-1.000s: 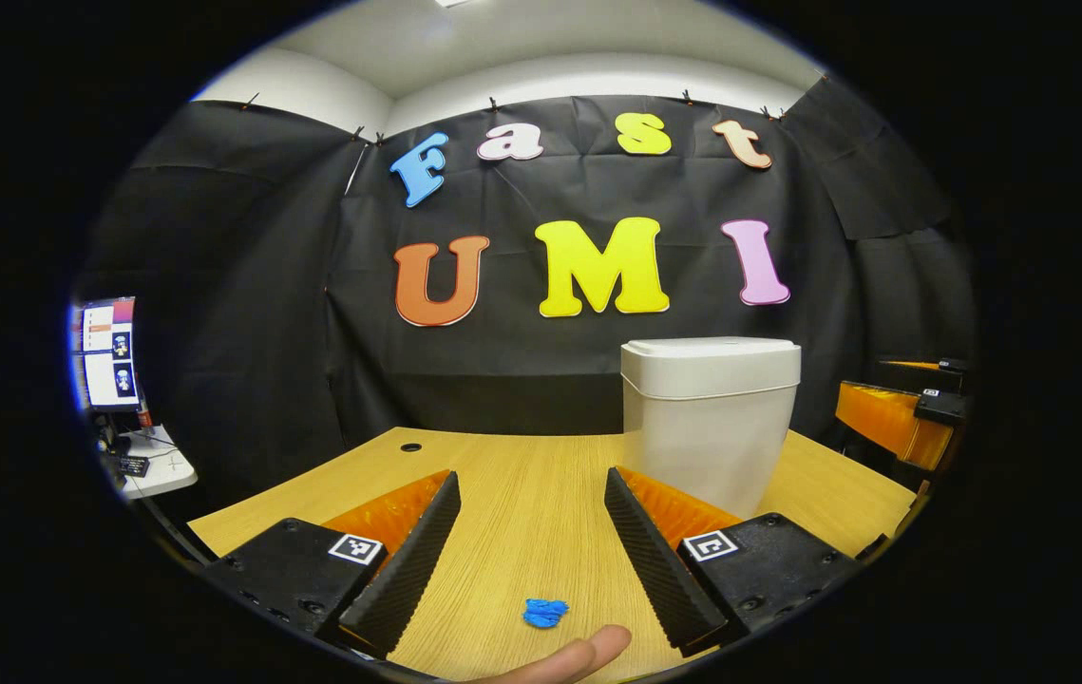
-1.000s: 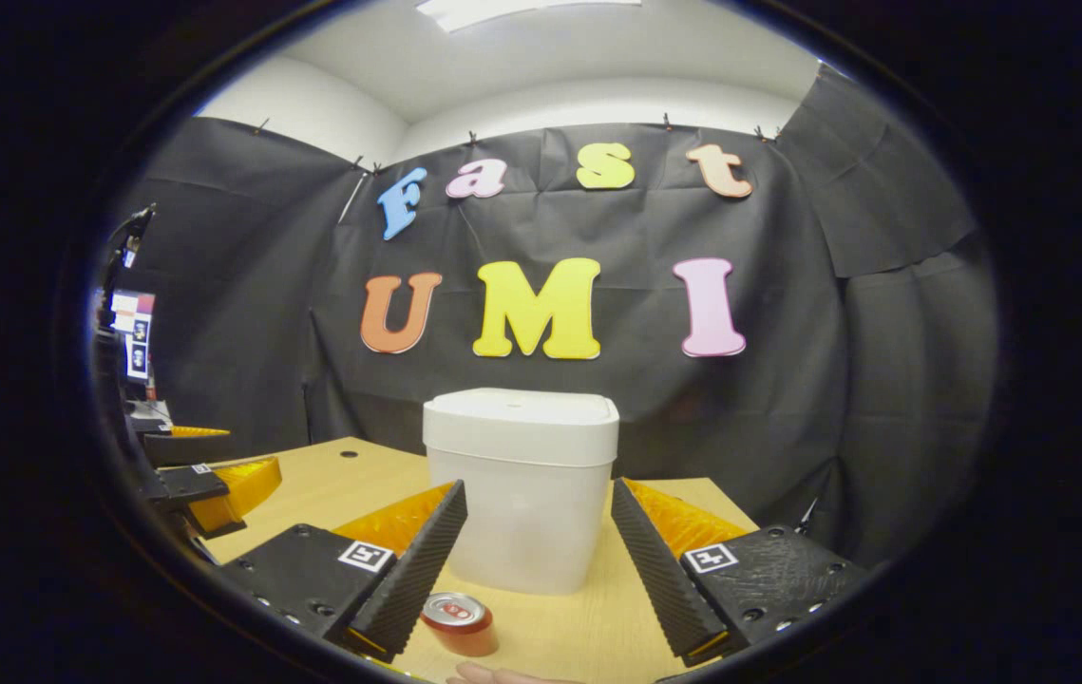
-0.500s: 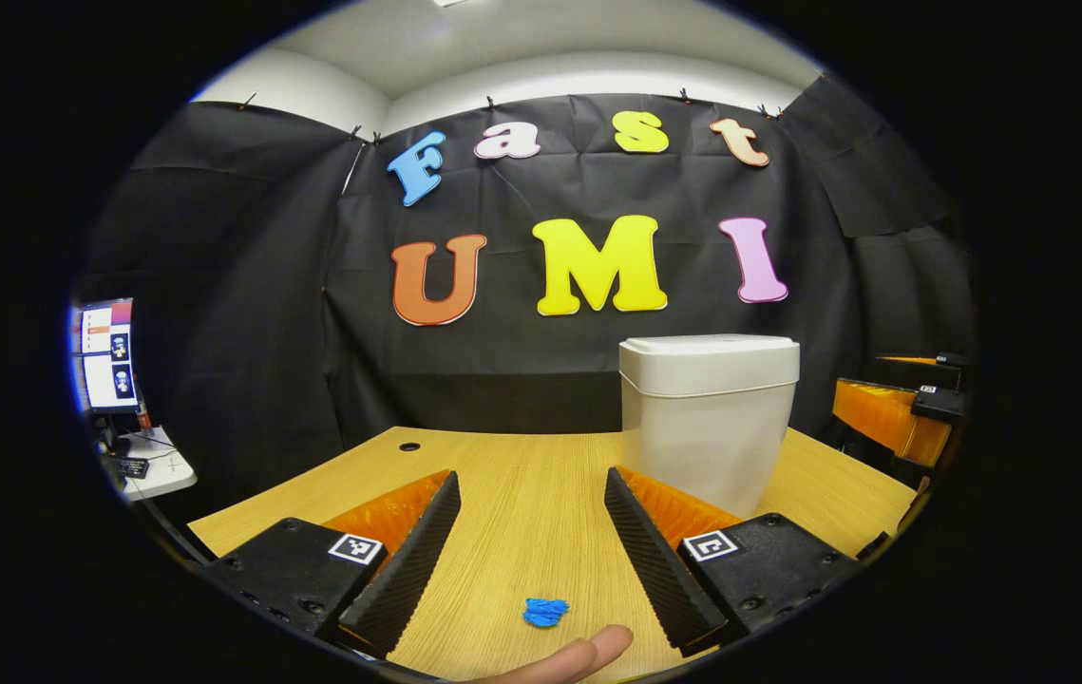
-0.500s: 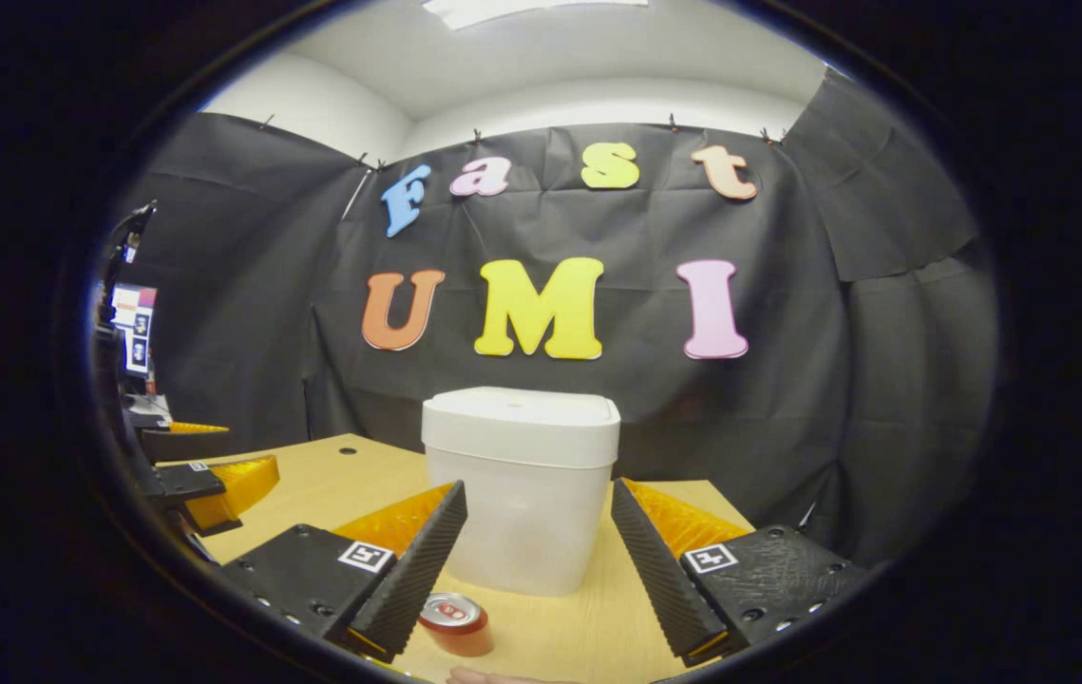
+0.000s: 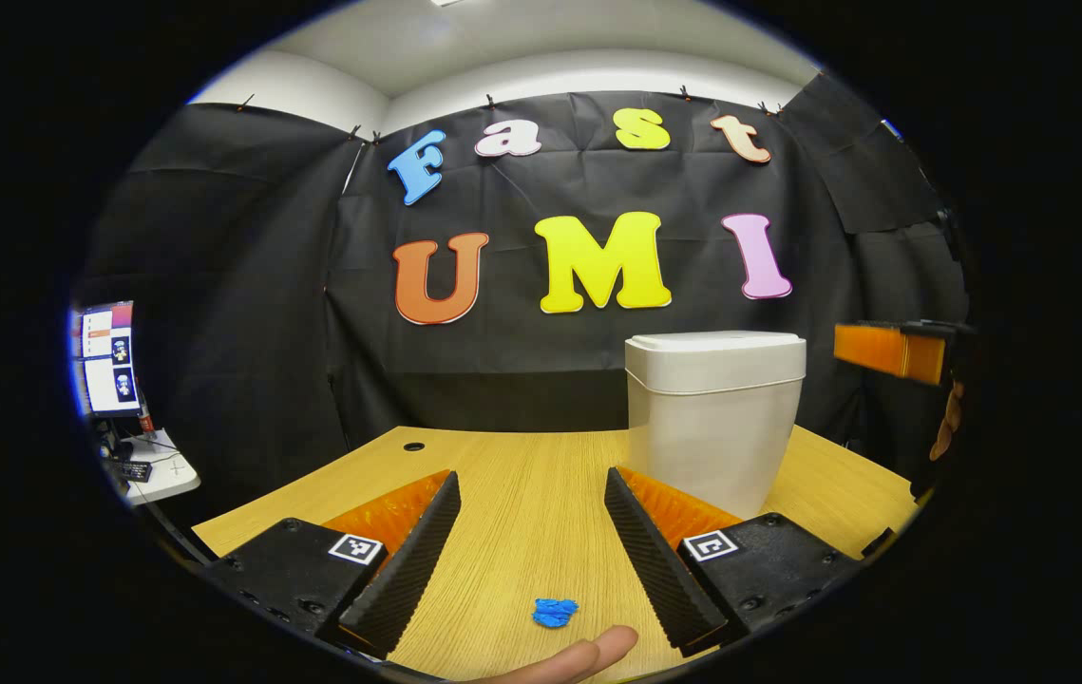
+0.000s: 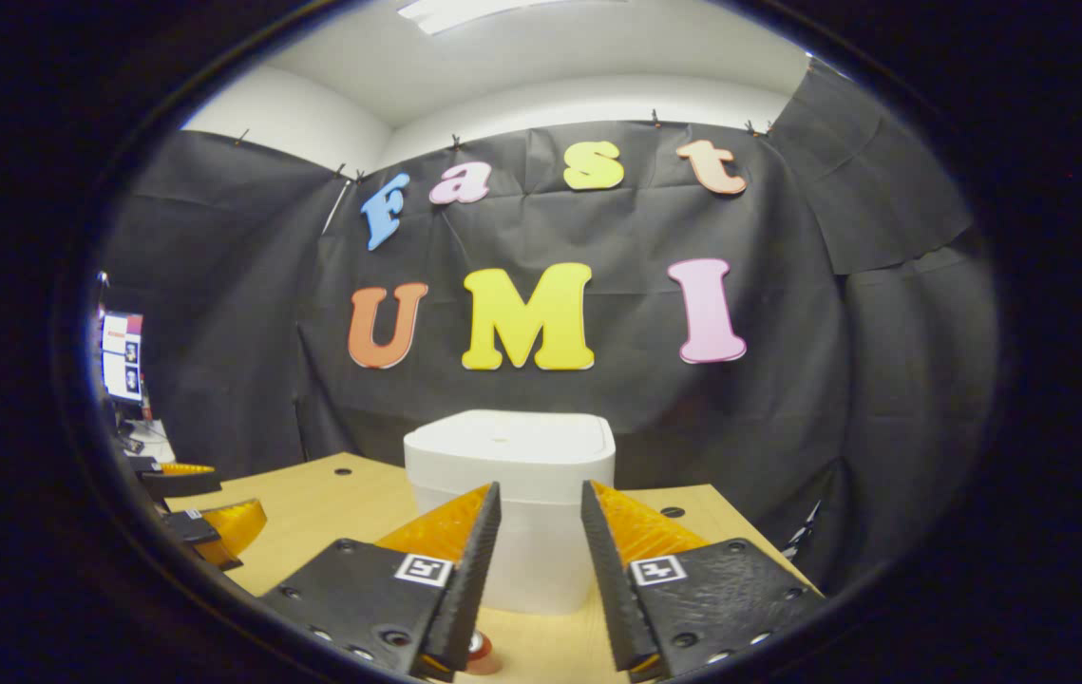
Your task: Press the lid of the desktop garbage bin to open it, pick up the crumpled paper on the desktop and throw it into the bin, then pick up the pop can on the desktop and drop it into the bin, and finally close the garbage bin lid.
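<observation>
Left tool [image 5: 533, 518]: fingers spread wide, nothing between them, low over the wooden counter [image 5: 522, 475]. Crumpled paper [image 5: 555, 612], a small blue wad, lies on the counter near the bottom of the left gripper view, between the two fingers' lines but not touching either. A fingertip [image 5: 597, 651] of the holding hand shows just below the wad.

Garbage bin [image 5: 713, 413]: white, upright, lid down, standing on the counter ahead and to the right of the left tool's right finger. At the right edge of the left gripper view the right tool [image 5: 892, 350] appears at about the height of the bin's lid, beside it and apart from it.

Right tool [image 6: 541, 560]: fingers narrowed to a slim gap, gripping nothing, raised in front of the bin [image 6: 510, 456], whose closed lid top is seen from slightly above. Pop can [image 6: 479, 654]: red, standing on the counter at the bottom of the right gripper view, mostly hidden behind the left finger's tip. The left tool [image 6: 203, 518] sits at the left edge of that view, over the counter
</observation>
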Motion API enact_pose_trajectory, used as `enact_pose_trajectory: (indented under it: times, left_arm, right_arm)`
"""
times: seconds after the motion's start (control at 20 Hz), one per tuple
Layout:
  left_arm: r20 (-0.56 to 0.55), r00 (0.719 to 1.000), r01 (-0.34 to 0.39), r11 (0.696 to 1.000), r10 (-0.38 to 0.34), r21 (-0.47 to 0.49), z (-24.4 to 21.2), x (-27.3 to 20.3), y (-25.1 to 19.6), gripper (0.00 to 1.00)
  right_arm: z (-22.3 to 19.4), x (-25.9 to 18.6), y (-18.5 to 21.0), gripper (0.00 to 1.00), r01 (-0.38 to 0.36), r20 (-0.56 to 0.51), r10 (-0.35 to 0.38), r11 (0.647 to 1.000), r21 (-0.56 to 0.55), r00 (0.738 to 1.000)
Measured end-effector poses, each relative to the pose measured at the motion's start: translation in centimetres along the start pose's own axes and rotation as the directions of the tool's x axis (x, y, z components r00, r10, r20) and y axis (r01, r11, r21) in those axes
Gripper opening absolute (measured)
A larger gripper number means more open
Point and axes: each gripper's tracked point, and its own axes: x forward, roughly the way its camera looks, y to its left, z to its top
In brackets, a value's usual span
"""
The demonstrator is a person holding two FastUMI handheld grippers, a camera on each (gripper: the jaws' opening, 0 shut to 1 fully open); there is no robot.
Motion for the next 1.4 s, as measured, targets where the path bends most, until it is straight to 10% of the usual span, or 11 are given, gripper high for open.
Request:
enact_pose_trajectory:
  times: [0.35,1.0,1.4]
  left_arm:
    - [-0.015,0.999,-0.032,0.999,0.032,-0.001,-0.3,0.3,0.8,0.99]
    - [-0.075,0.997,-0.008,1.000,0.007,-0.012,-1.8,1.1,0.7,0.99]
    - [-0.076,0.997,-0.011,1.000,0.011,-0.005,-1.8,1.0,0.9,0.99]
  right_arm:
    - [1.8,5.3,2.8,0.00,-0.021,0.010,0.022,0.991,-0.134,1.000]
    - [-1.5,11.8,3.3,0.00,0.017,-0.268,-0.033,0.998,-0.061,0.963]
    - [-0.9,11.1,2.7,0.01,0.030,-0.254,-0.035,0.999,-0.025,0.966]
